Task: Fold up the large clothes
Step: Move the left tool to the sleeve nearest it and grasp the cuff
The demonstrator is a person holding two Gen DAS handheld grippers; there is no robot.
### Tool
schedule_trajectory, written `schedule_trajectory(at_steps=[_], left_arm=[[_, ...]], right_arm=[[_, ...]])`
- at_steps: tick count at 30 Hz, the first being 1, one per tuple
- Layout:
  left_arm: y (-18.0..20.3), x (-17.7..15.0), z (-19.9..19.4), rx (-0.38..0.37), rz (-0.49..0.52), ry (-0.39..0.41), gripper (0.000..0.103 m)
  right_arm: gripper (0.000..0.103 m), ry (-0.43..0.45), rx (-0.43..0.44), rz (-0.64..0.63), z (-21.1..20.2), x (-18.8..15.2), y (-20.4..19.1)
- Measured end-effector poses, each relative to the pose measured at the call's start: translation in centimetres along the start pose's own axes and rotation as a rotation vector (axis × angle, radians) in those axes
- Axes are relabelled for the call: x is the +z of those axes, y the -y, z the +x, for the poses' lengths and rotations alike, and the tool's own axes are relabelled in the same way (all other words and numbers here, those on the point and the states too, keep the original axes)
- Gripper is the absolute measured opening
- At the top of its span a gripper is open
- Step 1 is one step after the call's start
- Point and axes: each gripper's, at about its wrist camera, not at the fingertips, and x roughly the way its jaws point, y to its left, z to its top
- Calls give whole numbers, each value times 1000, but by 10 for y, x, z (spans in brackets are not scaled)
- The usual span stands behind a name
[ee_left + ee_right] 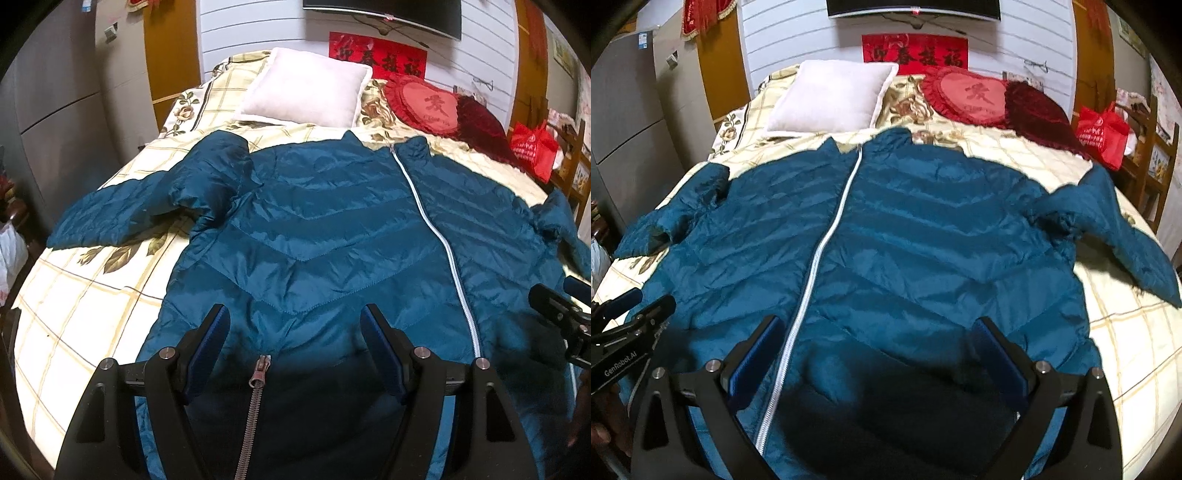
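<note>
Both tongs, left (295, 325) and right (877, 338), spread, empty, over near hem of jacket (332, 221); pinch hem corners squarely, fold toward far collar.

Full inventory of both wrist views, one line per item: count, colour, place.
jacket: 1, teal with white zipper, spread flat on the bed, sleeves out to both sides
bed: 1, cream checked floral cover, under the jacket
square pillow: 1, white, head of bed
heart cushion: 1, red, right of the square pillow
dark cushion: 1, maroon, right of the heart cushion
bag: 1, red, beyond the bed's right edge
banner: 1, red, wall behind bed
screen: 1, black, above the banner
left hand-held gripper: 1, black with blue pads, open over the hem
right hand-held gripper: 1, same, open over the hem
</note>
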Motion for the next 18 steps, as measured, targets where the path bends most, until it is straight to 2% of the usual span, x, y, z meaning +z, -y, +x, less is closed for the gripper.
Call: schedule_trajectory(at_steps=[4,8,13,18], left_arm=[[-6,10,-7,2,-12,-1,56],[-26,26,-19,20,-57,31,56],[-49,42,-25,83,-63,62,56],[-69,48,-21,113,-76,61,56]], right_arm=[[103,3,7,-31,-5,16,-11],[103,5,18,-61,-6,30,-24],[103,11,61,-43,-4,38,-37],[103,-3,82,-39,7,41,-47]])
